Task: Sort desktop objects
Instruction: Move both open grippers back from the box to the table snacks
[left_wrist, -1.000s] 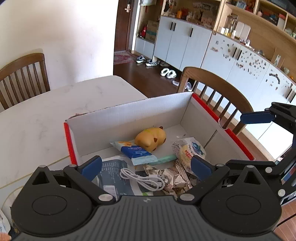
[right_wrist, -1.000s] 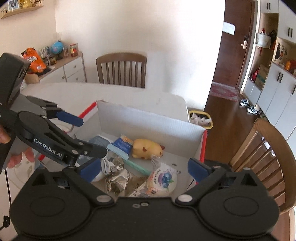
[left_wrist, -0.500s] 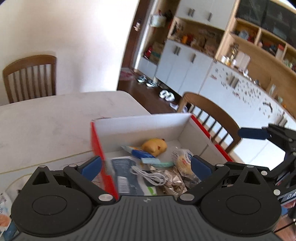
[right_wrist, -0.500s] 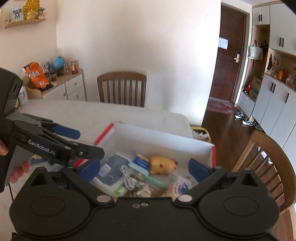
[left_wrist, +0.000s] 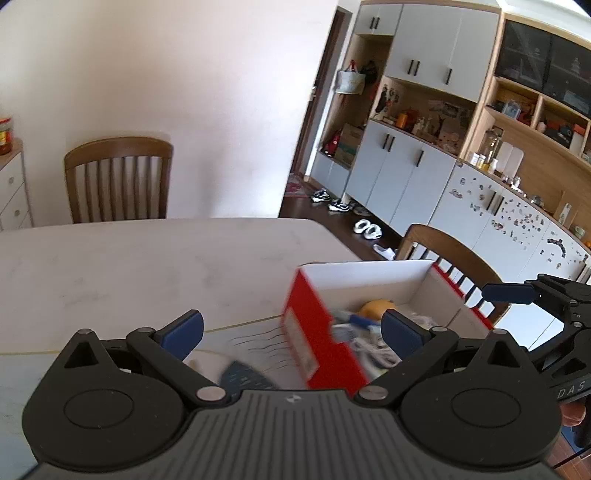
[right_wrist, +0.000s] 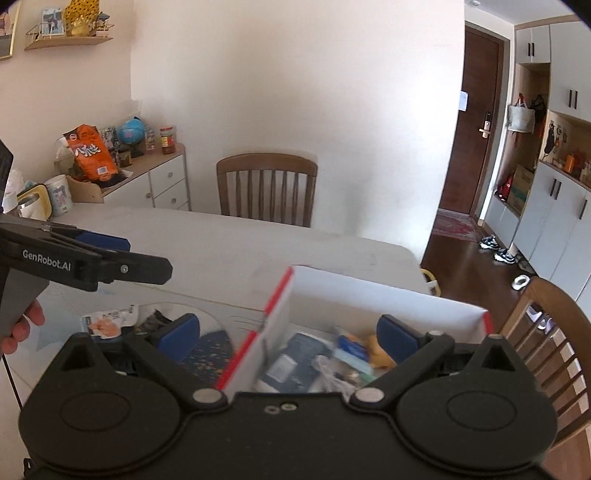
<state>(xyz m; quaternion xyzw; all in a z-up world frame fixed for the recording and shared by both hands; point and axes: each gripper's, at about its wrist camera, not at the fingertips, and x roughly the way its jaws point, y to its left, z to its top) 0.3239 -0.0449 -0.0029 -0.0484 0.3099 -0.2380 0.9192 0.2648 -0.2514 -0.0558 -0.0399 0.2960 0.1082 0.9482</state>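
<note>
A red and white cardboard box stands on the white table near its right edge. It holds a yellow toy, a blue packet, a white cable and several snack wrappers. My left gripper is open and empty, above the box's left wall. My right gripper is open and empty, above the same wall. Each gripper shows in the other's view, the right one and the left one. A snack packet and a dark patterned item lie on the table left of the box.
The white table stretches left and far. Wooden chairs stand at the far side and the right side. A sideboard with clutter stands at the left wall. Cabinets line the right wall.
Both grippers have risen and drawn back to the left, out of the box. The box now sits lower and to the right in both views. Loose items left of it have come into sight.
</note>
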